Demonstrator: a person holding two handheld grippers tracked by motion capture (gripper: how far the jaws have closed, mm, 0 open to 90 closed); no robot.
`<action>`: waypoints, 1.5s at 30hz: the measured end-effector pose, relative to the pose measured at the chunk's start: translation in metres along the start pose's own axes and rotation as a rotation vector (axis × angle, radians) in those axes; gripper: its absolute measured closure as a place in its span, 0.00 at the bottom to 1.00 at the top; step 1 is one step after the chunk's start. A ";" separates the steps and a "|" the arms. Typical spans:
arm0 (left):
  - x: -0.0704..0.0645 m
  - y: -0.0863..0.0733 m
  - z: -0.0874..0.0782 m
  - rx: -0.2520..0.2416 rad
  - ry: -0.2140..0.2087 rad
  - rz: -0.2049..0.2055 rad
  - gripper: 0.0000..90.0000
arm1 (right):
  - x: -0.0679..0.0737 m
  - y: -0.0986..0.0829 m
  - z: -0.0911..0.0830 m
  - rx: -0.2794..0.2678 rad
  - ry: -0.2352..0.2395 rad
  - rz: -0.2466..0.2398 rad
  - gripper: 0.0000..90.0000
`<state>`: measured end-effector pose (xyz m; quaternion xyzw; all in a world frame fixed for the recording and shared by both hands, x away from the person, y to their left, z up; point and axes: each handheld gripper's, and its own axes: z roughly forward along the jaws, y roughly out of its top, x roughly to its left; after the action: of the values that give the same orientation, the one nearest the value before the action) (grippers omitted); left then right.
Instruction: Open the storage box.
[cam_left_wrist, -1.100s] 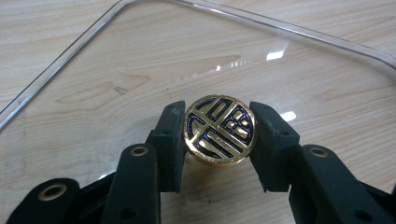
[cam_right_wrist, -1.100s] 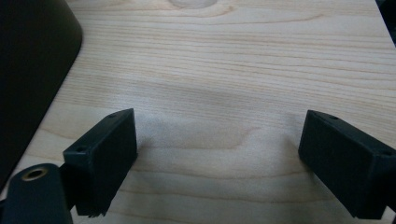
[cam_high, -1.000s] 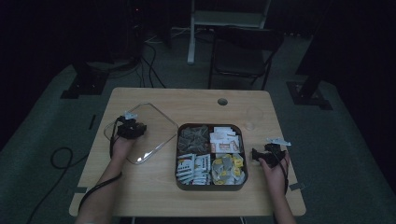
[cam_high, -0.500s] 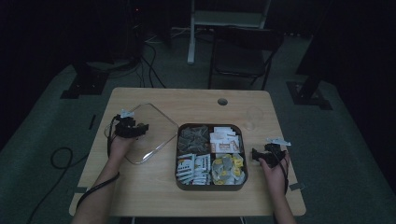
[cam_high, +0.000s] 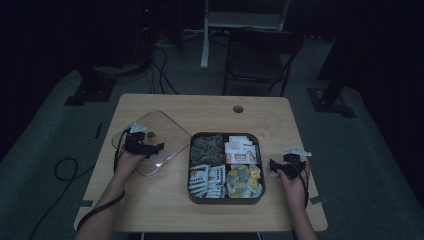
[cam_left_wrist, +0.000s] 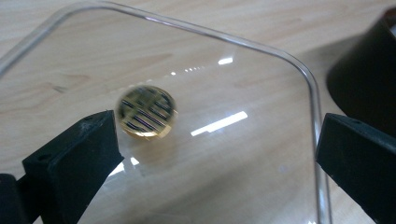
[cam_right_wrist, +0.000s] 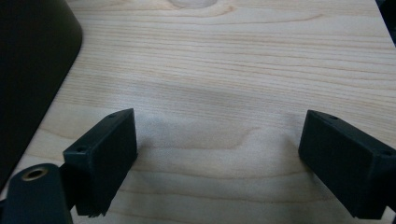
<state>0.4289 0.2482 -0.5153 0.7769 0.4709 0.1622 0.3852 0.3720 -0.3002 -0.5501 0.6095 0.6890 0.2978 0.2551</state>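
Note:
A clear lid (cam_high: 152, 141) with a gold knob (cam_high: 150, 134) lies flat on the wooden table, left of a dark tray (cam_high: 226, 200). The tray has compartments holding tea bags, sachets and small packets. My left gripper (cam_high: 150, 146) hovers over the lid, open; in the left gripper view the gold knob (cam_left_wrist: 147, 112) sits close to the left jaw, under the clear lid (cam_left_wrist: 261, 154). My right gripper (cam_high: 275, 166) rests at the tray's right side, open above bare wood, with the tray wall (cam_right_wrist: 28, 70) at its left.
A clear cup (cam_high: 270, 125) stands at the back right of the table, and a round cable hole (cam_high: 238, 108) lies near the far edge. A chair (cam_high: 260, 55) and stand legs are behind the table. Bare wood lies in front of the tray.
My left gripper has shifted slightly over the lid, toward its knob. The right gripper has stayed beside the tray.

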 end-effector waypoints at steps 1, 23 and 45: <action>0.000 0.000 0.000 0.000 0.000 0.000 0.00 | 0.000 0.000 0.000 0.000 0.000 0.000 0.12; -0.046 -0.031 -0.011 0.020 -0.170 0.198 0.00 | 0.000 0.000 0.000 0.000 0.000 0.000 0.12; -0.090 -0.064 -0.032 0.042 -0.286 0.376 0.00 | 0.000 0.000 0.000 0.001 0.005 -0.002 0.12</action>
<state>0.3253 0.2022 -0.5330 0.8739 0.2619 0.1092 0.3947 0.3719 -0.3001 -0.5500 0.6083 0.6903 0.2988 0.2533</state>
